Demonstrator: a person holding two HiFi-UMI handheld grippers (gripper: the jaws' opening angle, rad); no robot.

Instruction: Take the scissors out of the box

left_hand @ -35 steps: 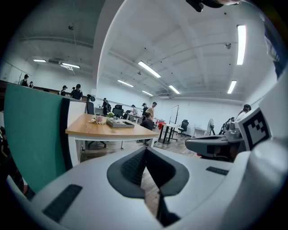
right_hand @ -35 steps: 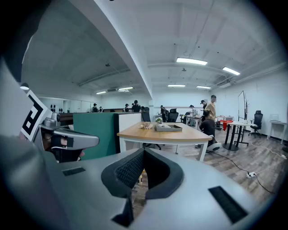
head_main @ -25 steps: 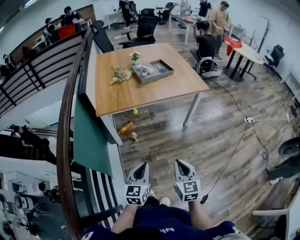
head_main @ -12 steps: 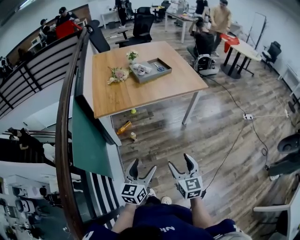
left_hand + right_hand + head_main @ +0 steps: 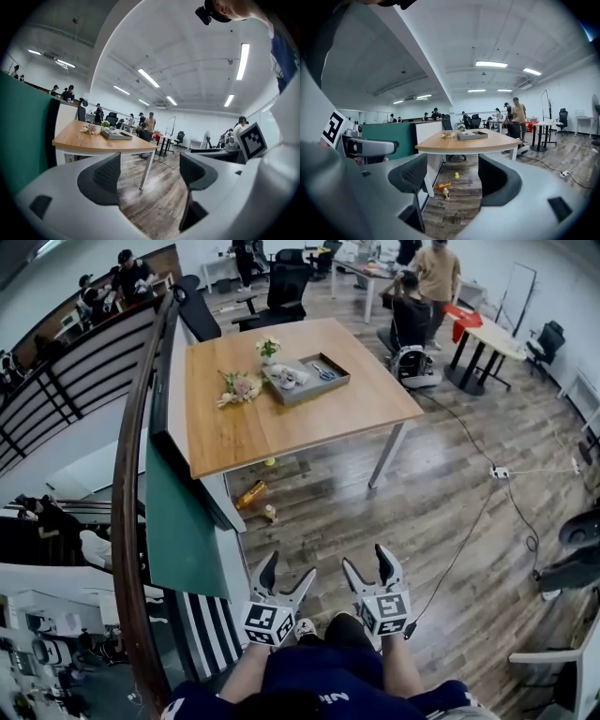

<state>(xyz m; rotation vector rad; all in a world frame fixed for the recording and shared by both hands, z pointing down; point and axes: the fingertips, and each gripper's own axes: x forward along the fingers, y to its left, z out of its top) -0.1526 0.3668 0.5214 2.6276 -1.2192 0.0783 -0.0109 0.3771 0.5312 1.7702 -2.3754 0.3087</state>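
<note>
The grey box point(image 5: 307, 379) stands on the wooden table point(image 5: 281, 423) far ahead of me, and the blue-handled scissors point(image 5: 325, 374) lie inside it at its right end. My left gripper point(image 5: 286, 570) and right gripper point(image 5: 367, 561) hang side by side just above my legs, a long way short of the table. Both have just been opening and stand open with nothing between their jaws. The left gripper view shows the box point(image 5: 116, 135) small on the table point(image 5: 93, 140). The right gripper view shows the box point(image 5: 472, 135) on the table point(image 5: 464, 143); the scissors are too small to make out there.
A flower bunch point(image 5: 242, 387) and a small flower pot point(image 5: 269, 349) sit beside the box. An orange bottle point(image 5: 250, 494) and small items lie on the floor under the table. A curved railing point(image 5: 131, 502) and green partition point(image 5: 183, 512) run along my left. A cable point(image 5: 469, 540) crosses the floor; people are at the back.
Both grippers' jaws have gone from shut to wide open, with nothing in them. Both grippers have shifted slightly across the floor view; the table and box have not moved.
</note>
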